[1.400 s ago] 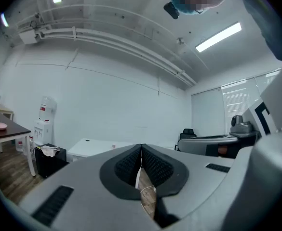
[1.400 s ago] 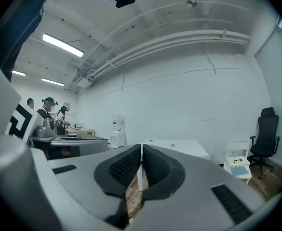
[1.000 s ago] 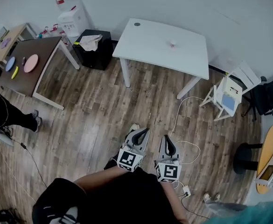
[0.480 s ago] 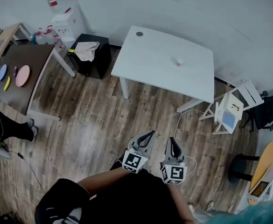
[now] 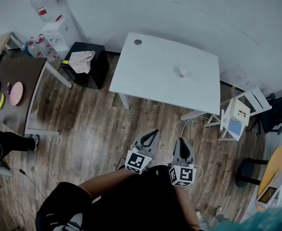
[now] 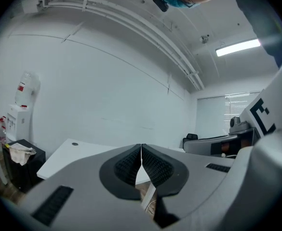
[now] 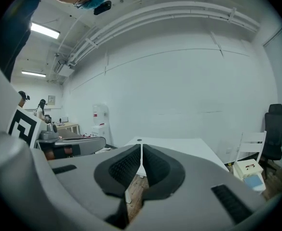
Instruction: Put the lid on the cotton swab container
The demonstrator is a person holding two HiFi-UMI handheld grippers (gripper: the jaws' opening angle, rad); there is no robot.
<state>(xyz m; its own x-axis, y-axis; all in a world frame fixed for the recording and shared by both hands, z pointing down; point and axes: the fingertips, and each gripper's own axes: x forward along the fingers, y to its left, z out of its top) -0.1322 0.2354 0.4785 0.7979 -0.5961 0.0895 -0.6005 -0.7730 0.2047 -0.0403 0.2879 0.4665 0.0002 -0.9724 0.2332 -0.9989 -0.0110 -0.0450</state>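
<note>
A small pale cotton swab container (image 5: 181, 73) stands near the right middle of the white table (image 5: 155, 66) in the head view; its lid cannot be made out at this distance. Both grippers are held close to the person's body, well short of the table, over the wooden floor. My left gripper (image 5: 152, 134) is shut with nothing between its pads (image 6: 131, 165). My right gripper (image 5: 181, 146) is likewise shut and empty, jaw tips meeting (image 7: 141, 158). The table (image 6: 71, 155) lies ahead in the left gripper view, and the table (image 7: 179, 146) also shows ahead in the right gripper view.
A black cabinet with a cloth (image 5: 83, 64) and a water dispenser (image 5: 54, 25) stand left of the table. A brown table with plates (image 5: 13, 88) is at far left. A small white chair (image 5: 237, 114) and a black office chair (image 5: 280, 107) sit to the right; cables (image 5: 189, 124) lie on the floor.
The view has moved forward toward the white table, which now looks larger and nearer. Both grippers stay shut and held together in front of the body.
</note>
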